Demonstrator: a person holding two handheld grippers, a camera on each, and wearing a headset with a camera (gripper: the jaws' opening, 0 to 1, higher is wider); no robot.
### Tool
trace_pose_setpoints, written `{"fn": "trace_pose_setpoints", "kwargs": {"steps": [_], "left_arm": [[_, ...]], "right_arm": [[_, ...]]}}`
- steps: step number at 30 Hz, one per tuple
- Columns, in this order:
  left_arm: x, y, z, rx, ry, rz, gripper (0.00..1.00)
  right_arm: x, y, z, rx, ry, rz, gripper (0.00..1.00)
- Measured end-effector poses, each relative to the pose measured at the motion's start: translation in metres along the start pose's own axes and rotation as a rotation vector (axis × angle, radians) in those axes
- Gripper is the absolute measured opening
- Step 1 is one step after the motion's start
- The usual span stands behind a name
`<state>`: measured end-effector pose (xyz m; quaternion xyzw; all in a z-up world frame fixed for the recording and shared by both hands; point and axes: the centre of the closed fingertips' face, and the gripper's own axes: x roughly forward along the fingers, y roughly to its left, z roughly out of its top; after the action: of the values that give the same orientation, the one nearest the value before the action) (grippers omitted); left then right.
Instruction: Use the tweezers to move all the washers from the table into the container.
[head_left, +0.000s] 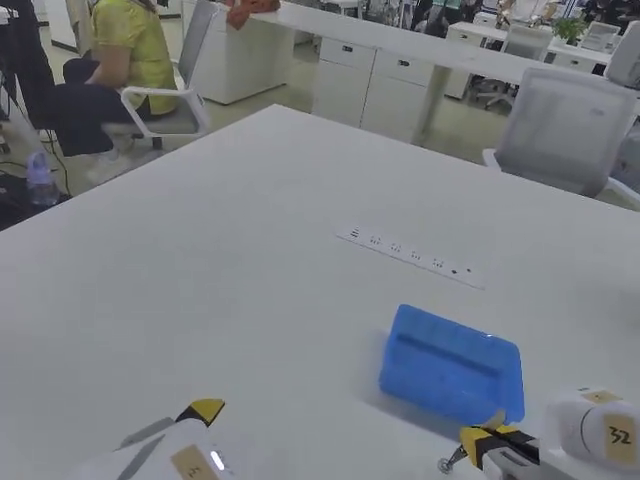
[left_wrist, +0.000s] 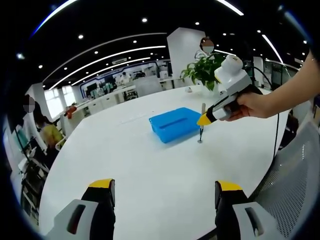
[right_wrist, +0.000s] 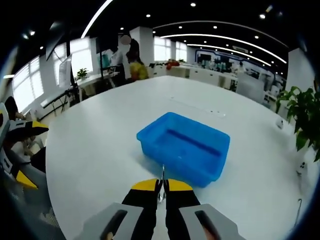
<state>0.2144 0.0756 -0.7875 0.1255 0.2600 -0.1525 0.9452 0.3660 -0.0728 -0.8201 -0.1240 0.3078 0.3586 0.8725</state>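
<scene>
Your right tongs (right_wrist: 161, 187) are clamped on the tweezers (left_wrist: 201, 131), whose tips meet the counter (head_left: 250, 250) just beside the blue container (head_left: 452, 365); left tongs (left_wrist: 165, 186) gape wide. I cannot make out a washer: pinch it squarely, lift over the rim

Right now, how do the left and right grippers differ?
The left gripper has its jaws wide apart and empty; the right gripper has its jaws closed on the tweezers. The right gripper sits beside the blue container; the left gripper is farther back. Both have yellow-tipped jaws.
</scene>
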Motion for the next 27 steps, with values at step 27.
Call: {"fn": "trace_pose_setpoints", "kwargs": {"steps": [27], "left_arm": [[0.0,0.002,-0.002,0.005,0.006,0.011,0.83]], "right_arm": [[-0.016,-0.021,0.071,-0.055,-0.131,-0.03,0.01]]}}
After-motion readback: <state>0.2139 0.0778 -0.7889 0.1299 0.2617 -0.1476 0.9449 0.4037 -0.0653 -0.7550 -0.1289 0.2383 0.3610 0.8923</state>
